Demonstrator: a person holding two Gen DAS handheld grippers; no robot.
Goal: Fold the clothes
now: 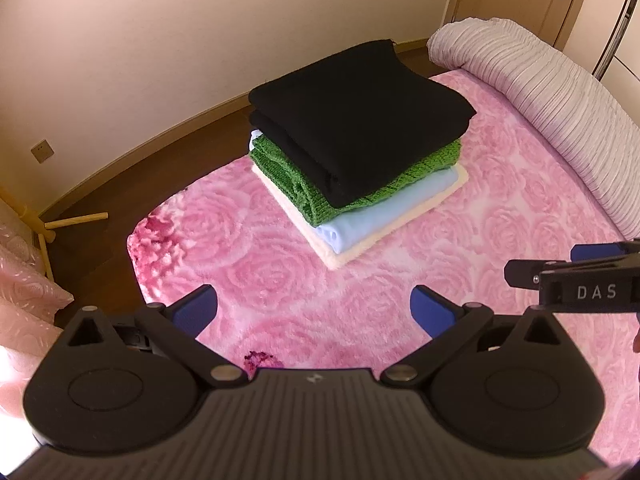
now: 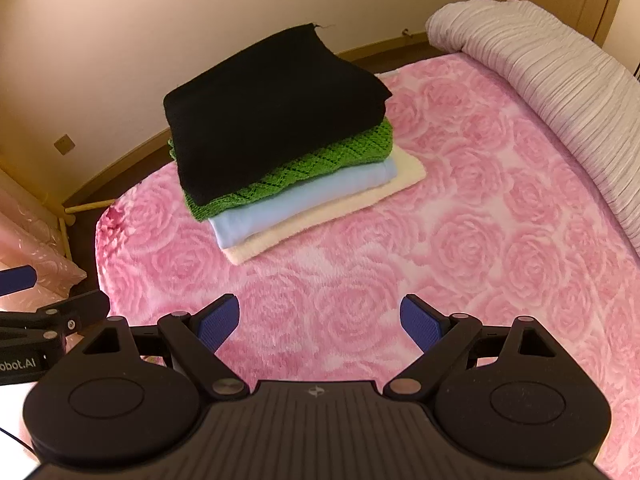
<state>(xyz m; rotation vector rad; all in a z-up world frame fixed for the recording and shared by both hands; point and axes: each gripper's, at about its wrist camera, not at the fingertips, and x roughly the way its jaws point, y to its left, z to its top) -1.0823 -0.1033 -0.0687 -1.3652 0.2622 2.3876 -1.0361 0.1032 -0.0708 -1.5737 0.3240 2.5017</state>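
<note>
Both claws hang empty above the pink rose-patterned blanket [image 2: 460, 220], each with its blue-padded fingers spread wide apart and nothing between them. Seen from its own camera, the left gripper [image 1: 314, 312] hovers over bare blanket on the near side of the stack of folded clothes [image 1: 360, 148], clear of it. The right gripper [image 2: 320, 320] is likewise short of the stack, with only pink pile under its gap. The two tools sit side by side: the right one's black finger linkage shows at the right edge of the left view, and the left one's at the left edge of the right view.

The stack lies on the blanket close to the bed's far edge, four layers high. A black garment [image 2: 276, 108] is on top, a green knit [image 2: 352, 152] directly beneath it, a light blue piece [image 2: 304, 204] under that, and a cream fleece piece [image 2: 332, 220] at the bottom, its edges showing beyond the others. All four are folded flat and roughly aligned.

To the right of the stack, a rolled grey striped quilt [image 2: 560, 80] runs along the blanket's edge. Beyond the stack are a dark wooden floor [image 1: 192, 140] and a cream wall [image 1: 200, 20], and to its left a pale wooden stand [image 1: 72, 224].
</note>
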